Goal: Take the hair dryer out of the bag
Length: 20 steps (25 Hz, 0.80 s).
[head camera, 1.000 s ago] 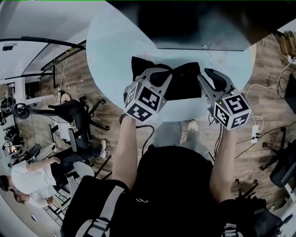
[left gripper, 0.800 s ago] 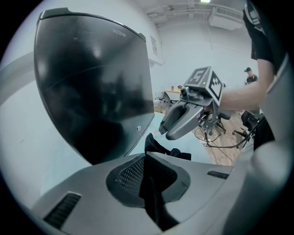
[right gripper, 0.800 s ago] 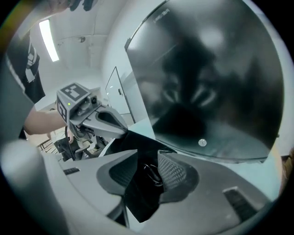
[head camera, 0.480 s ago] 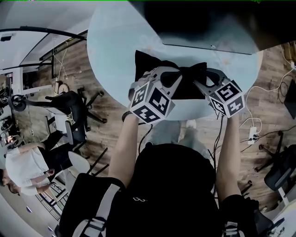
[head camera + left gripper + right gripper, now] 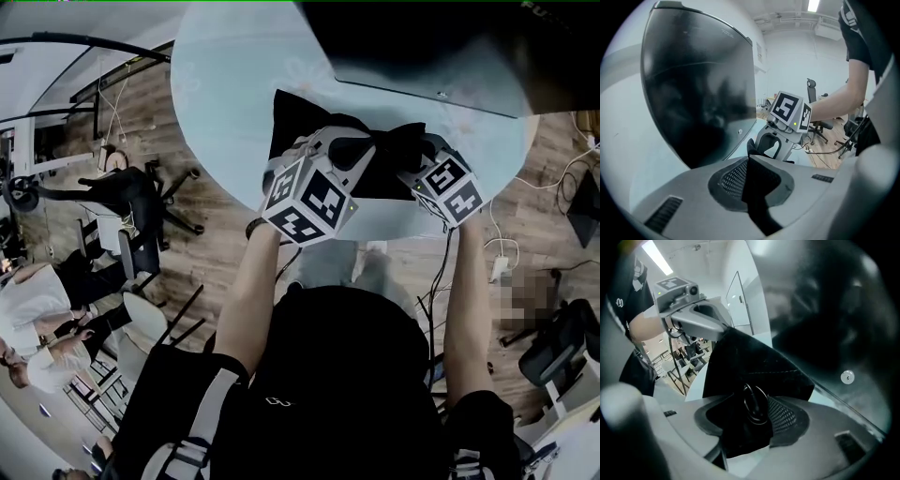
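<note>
Pale round table (image 5: 216, 112), dark glossy panel (image 5: 422, 47) at twelve o'clock. Left gripper (image 5: 754, 185) is clamped tight on a fold of the black bag (image 5: 300, 122), at its nine o'clock. Right gripper (image 5: 750, 425), at three o'clock, has just been opening wide; cloth and a dark cord-like loop (image 5: 754, 404) sit between its jaws, unpressed. Hair dryer is unseen, presumably inside. Best to anchor with the left, push the right deeper, and close on the dryer's body, not cloth.
</note>
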Each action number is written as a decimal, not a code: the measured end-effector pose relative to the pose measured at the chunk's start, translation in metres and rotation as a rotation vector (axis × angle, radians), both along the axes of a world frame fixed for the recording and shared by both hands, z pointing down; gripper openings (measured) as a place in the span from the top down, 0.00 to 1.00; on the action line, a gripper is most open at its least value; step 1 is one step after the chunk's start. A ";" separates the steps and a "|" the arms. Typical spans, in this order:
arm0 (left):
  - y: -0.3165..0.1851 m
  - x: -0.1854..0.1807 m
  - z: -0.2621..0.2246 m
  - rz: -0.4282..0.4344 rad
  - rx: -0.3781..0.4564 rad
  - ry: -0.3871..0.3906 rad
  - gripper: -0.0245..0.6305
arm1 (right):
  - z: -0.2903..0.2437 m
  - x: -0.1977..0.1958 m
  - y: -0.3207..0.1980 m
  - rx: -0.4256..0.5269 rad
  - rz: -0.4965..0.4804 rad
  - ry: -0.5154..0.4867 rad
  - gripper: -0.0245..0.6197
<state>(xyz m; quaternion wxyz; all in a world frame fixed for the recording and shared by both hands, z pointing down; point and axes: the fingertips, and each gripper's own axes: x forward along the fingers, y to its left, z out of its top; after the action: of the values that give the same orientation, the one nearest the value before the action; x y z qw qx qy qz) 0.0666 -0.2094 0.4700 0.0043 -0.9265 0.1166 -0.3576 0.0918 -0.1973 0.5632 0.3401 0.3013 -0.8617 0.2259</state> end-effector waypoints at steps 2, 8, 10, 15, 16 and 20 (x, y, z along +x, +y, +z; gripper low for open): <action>-0.002 -0.001 0.001 -0.026 -0.030 0.035 0.94 | 0.008 -0.002 0.001 0.001 -0.039 0.031 0.61; -0.004 -0.008 0.005 -0.074 -0.108 0.096 0.94 | 0.013 -0.003 -0.004 0.099 -0.146 0.180 0.66; -0.004 -0.011 0.007 -0.081 -0.112 0.091 0.94 | 0.014 -0.003 -0.006 0.148 -0.188 0.260 0.67; -0.006 -0.005 0.005 -0.092 -0.101 0.119 0.94 | 0.018 0.001 -0.010 0.223 -0.212 0.352 0.75; -0.006 -0.005 0.005 -0.097 -0.099 0.122 0.94 | 0.018 0.002 -0.009 0.224 -0.205 0.351 0.75; -0.006 -0.009 0.010 -0.129 -0.107 0.124 0.94 | 0.018 0.004 -0.008 0.214 -0.174 0.339 0.75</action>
<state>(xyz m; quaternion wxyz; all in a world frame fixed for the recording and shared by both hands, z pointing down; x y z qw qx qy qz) 0.0575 -0.2153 0.4804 -0.0755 -0.9364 0.1569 -0.3048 0.0958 -0.2051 0.5811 0.4645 0.2937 -0.8340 0.0490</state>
